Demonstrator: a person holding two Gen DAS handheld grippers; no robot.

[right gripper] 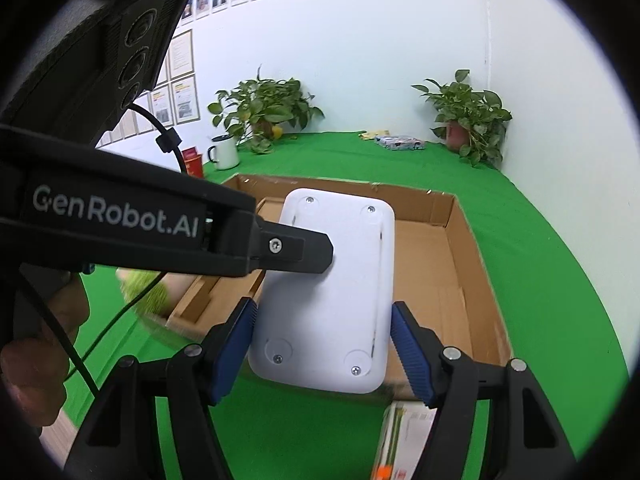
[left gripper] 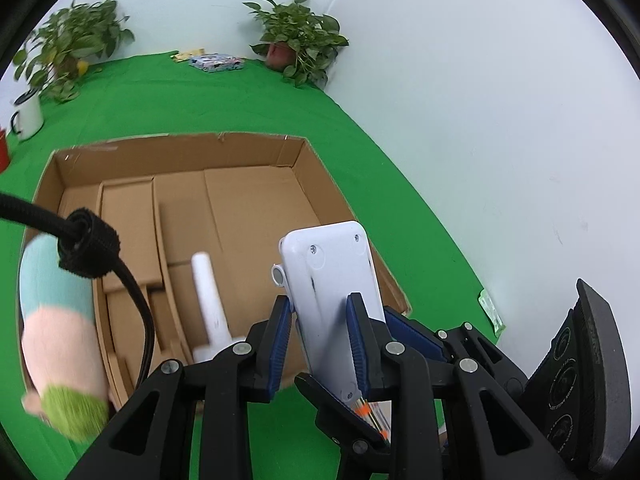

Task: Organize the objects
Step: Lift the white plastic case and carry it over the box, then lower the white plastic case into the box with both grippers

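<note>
A flat white plastic device [left gripper: 328,280], its screwed underside towards me, hangs above the near edge of an open cardboard box [left gripper: 180,142]. My left gripper [left gripper: 320,304] is shut on its thin sides near one end. My right gripper [right gripper: 322,312] is shut across its width, blue pads [right gripper: 240,324] against both long edges of the device [right gripper: 332,288]. One left finger [right gripper: 300,250] lies on its face in the right wrist view. Inside the box [right gripper: 340,184] lie a white tube [left gripper: 208,300] and a pastel plush toy [left gripper: 56,332].
Green cloth [left gripper: 240,96] covers the table, with a white wall close on the right. At the back stand two potted plants [left gripper: 300,36], a white mug [left gripper: 28,114] and a patterned packet [left gripper: 216,62]. A printed white carton [right gripper: 404,436] lies under the grippers.
</note>
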